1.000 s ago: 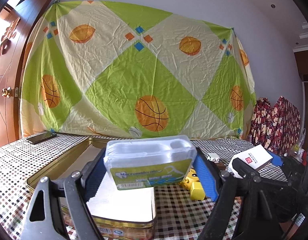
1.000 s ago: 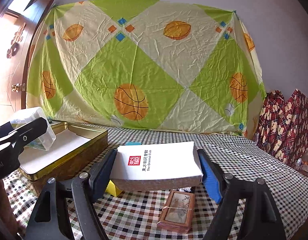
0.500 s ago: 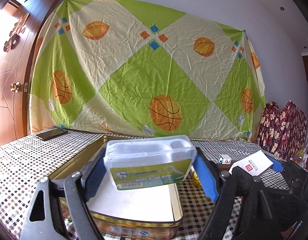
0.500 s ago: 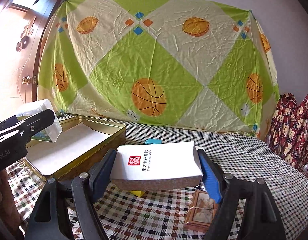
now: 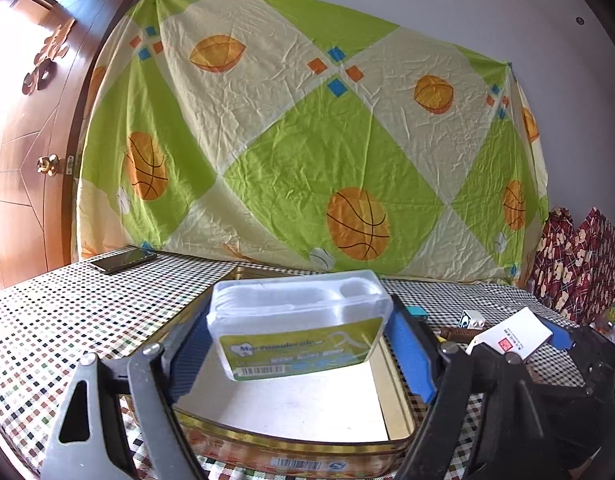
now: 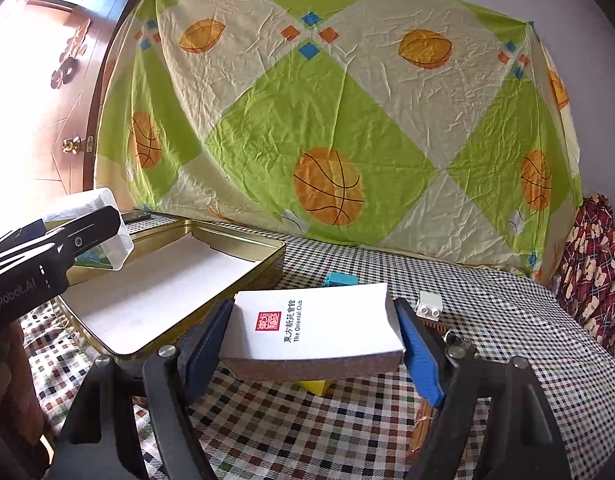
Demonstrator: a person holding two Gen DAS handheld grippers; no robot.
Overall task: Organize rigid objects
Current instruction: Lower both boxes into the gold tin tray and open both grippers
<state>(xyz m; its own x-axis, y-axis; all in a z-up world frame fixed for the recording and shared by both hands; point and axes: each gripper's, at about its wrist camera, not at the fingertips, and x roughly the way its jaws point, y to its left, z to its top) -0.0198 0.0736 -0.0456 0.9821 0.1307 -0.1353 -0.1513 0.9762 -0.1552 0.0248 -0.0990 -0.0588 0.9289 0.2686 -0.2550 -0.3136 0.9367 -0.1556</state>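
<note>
One gold tin [image 5: 395, 380], open, sits on the checkered table [image 6: 507, 320]. Two grippers: the left gripper [image 5: 303, 348] clamps one clear plastic case [image 5: 299, 320] above the tin; the right gripper [image 6: 311, 344] clamps one white box [image 6: 311, 324] beside it. One white brick [image 6: 429, 304] lies near.

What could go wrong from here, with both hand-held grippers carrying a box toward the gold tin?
1. The left hand-held gripper grips the clear plastic case by its smooth ends, in the air above the gold tin; it could slip out and land hard.
2. The right hand-held gripper holds the white card box close to the tin's near corner; it may clip the rim.
3. Both are near the same tin, so they could collide.
</note>
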